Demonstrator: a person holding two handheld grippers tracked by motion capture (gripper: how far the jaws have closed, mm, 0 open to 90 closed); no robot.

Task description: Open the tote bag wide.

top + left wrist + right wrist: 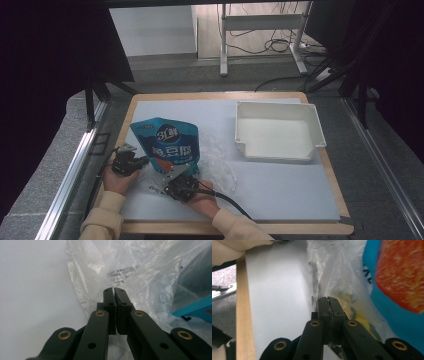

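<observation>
My left hand-held gripper (135,161) has its jaws pressed together on a fold of the clear plastic bag (220,167), and in the left gripper view the thin film (140,277) bunches up right at the tips, with a small printed label showing through it. My right hand-held gripper (172,181) is likewise clamped on the bag's film, which runs as a crinkled strip between the closed jaws in the right gripper view (332,272). The blue snack pouch (167,142) stands tilted between my two hands at the near left of the worktop (280,195), and it looks to sit partly inside the bag, though the film is too clear for me to be sure how far. The rest of the bag lies crumpled on the surface just to the right of the pouch.

The worktop is covered by a pale grey-blue mat with a light wooden edge (235,229) showing around it. A white rectangular tray (315,127) sits at the far right, well apart from the pouch. Metal rails (70,175) run along both sides of the worktop. Beyond it lies a grey floor with black cables (280,47) coiled around the white legs of another table (223,45), and dark curtains hang at both sides
</observation>
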